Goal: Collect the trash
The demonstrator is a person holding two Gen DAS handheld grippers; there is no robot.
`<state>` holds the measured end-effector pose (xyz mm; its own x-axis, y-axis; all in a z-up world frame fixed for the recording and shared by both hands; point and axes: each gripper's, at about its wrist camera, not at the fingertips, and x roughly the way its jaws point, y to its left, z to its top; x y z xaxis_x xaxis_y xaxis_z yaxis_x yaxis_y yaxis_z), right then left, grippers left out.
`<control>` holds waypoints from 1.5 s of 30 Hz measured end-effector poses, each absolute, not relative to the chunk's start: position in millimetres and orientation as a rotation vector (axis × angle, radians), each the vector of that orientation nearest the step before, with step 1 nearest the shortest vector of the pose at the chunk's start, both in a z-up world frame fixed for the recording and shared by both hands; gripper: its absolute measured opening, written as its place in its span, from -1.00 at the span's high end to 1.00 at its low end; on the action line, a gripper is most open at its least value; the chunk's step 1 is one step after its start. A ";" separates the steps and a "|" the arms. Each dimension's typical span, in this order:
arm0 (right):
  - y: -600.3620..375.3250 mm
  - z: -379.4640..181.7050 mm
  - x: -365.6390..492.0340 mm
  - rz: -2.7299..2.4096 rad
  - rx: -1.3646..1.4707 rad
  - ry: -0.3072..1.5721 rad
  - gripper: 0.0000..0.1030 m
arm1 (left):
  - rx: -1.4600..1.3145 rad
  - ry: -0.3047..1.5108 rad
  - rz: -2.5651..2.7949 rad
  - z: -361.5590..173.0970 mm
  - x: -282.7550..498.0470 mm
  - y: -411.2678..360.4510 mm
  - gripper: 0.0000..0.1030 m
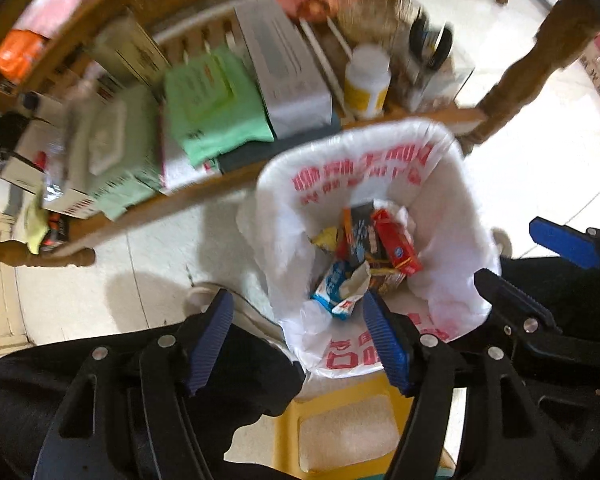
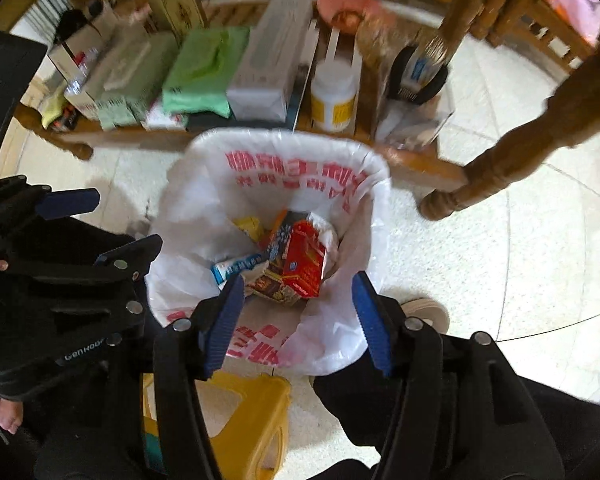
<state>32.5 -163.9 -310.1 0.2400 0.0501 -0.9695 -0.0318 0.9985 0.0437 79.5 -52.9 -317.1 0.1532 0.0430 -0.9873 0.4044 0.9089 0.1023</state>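
A bin lined with a white plastic bag (image 1: 452,280) printed in red stands on the floor below both grippers. Inside lie a red box (image 1: 396,246), a dark box (image 1: 360,236), a blue-and-white wrapper (image 1: 336,286) and a yellow wrapper (image 1: 326,238). My left gripper (image 1: 296,308) hangs open over the bin's near rim with nothing between its fingers. My right gripper (image 2: 299,284) is open and empty too, above the bag (image 2: 188,272) and the red box (image 2: 306,264). Each gripper shows in the other's view: the right gripper (image 1: 540,256) at the right edge, the left gripper (image 2: 112,224) at the left.
Behind the bin, a wooden table's low shelf (image 1: 204,196) holds green packs (image 1: 216,108), a white carton (image 1: 288,68) and a white bottle with a yellow label (image 1: 366,84). A turned table leg (image 2: 512,160) stands to the right. A yellow stool (image 2: 248,420) and a person's black-trousered legs are near me.
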 end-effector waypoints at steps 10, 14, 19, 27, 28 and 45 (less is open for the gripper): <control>-159.6 -214.3 -17.8 -0.068 0.016 1.066 -0.24 | 0.347 1.117 -0.168 -220.5 36.5 -46.4 -0.29; -159.5 -161.0 -41.0 -0.126 0.002 0.892 -0.42 | 0.277 0.982 -0.158 -165.6 20.4 -38.7 -0.38; -160.7 -97.8 -70.8 -0.159 0.015 0.681 -0.75 | 0.162 0.803 -0.142 -103.5 3.2 -20.6 -0.70; -148.0 -34.9 -105.0 -0.233 -0.073 0.439 -0.88 | 0.138 0.612 -0.085 -36.3 -21.9 -11.2 -0.86; -147.5 -29.6 -107.7 -0.235 -0.072 0.420 -0.88 | 0.129 0.597 -0.085 -28.6 -24.8 -9.2 -0.86; -139.6 8.9 -133.0 -0.281 -0.063 0.316 -0.88 | 0.055 0.471 -0.041 20.6 -53.5 6.8 -0.86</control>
<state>-133.0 -139.6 8.9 0.9120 -0.2826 -0.2974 0.2630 0.9591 -0.1048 -53.5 6.8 20.6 0.8903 -0.0271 -0.4547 0.0526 0.9977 0.0436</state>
